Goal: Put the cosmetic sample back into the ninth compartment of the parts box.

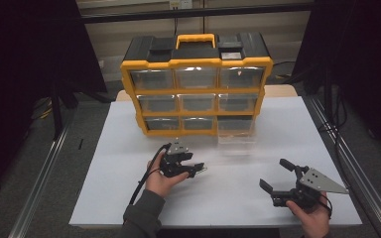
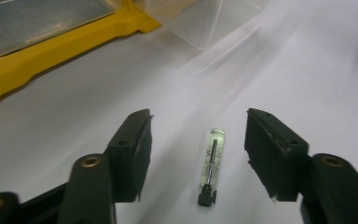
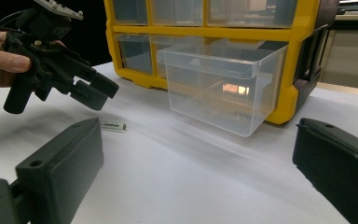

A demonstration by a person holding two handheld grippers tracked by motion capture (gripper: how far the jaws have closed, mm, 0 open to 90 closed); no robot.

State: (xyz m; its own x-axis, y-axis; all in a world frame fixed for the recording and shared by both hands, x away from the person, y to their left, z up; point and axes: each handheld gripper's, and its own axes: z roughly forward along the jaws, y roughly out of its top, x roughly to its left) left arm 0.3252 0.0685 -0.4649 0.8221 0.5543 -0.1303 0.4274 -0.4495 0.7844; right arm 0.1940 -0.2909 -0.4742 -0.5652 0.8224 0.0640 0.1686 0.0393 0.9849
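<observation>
A small clear tube (image 2: 212, 163) with a thin metal bit inside lies flat on the white table (image 2: 307, 70). My left gripper (image 2: 198, 121) hovers over it, jaws apart on either side, and neither pad touches it. In the high view the left gripper (image 1: 198, 167) is at mid-table, held by a hand. From the right gripper view the tube (image 3: 113, 126) lies just below the left gripper (image 3: 100, 93). My right gripper (image 1: 274, 173) is at the front right, open, with nothing between its jaws.
A yellow and black drawer organizer (image 1: 196, 89) stands at the back of the table. Its bottom right clear drawer (image 1: 235, 134) is pulled out over the table, and it looks empty (image 3: 223, 88). Metal rails run along both sides.
</observation>
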